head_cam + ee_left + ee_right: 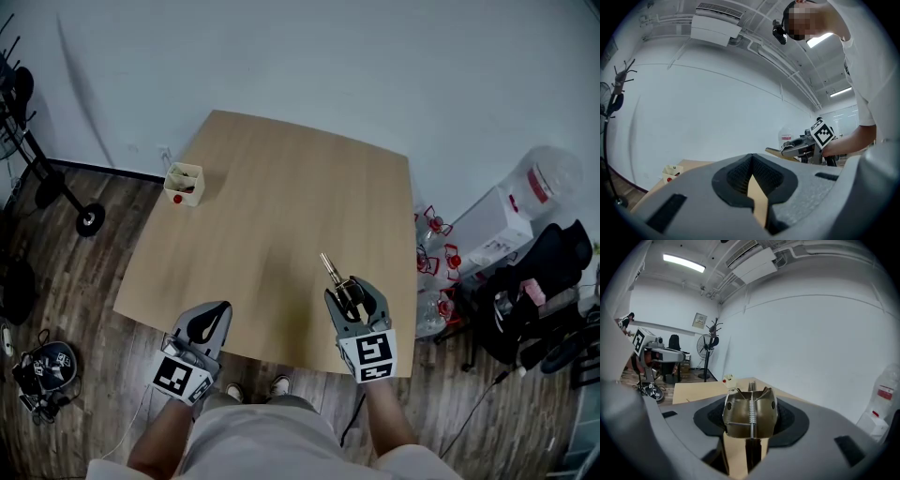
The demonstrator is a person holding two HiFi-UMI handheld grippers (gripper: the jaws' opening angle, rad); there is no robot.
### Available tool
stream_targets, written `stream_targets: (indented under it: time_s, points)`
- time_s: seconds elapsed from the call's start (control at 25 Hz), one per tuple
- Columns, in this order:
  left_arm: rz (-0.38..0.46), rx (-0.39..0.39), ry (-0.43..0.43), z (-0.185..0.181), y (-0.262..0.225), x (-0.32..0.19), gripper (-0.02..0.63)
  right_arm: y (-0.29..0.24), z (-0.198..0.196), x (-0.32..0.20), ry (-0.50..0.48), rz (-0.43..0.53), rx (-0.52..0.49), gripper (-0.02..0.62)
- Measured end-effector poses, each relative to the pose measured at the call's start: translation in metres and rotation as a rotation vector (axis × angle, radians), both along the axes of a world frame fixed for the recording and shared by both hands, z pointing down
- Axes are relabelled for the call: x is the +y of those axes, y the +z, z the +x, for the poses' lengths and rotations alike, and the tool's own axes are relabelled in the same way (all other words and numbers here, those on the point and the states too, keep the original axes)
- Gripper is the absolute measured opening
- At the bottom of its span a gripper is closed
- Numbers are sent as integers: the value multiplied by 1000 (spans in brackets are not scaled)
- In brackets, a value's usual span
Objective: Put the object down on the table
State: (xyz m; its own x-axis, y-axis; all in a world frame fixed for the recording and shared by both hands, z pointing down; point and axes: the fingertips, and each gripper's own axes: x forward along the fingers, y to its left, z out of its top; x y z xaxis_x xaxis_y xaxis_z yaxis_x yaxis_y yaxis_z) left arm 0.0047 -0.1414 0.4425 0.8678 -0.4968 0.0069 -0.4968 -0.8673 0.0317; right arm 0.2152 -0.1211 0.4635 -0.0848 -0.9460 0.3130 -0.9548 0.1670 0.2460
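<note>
My right gripper [350, 294] hovers over the near right part of the wooden table [281, 206], shut on a brass-coloured metal spring clip [332, 269]. In the right gripper view the clip [750, 414] sits between the dark pads, its coil spring running down the middle and its thin tip pointing away over the table. My left gripper [208, 323] is at the table's near edge, to the left. Its jaws are shut with nothing in them, and only a thin slit of table shows between the pads [740, 177].
A small cream box [184, 182] with a red item stands at the table's far left corner. On the floor to the right are plastic bottles [436, 267], a white carton [492, 230] and a black bag [534, 281]. A wheeled stand [56, 183] is at left.
</note>
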Motion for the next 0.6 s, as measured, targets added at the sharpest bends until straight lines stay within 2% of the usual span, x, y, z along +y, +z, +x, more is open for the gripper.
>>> stream_targets:
  time_s: [0.6]
  points:
    - [-34,-32,-86,-18,14,-8,5,89,4,-74,-78,-139,144,210]
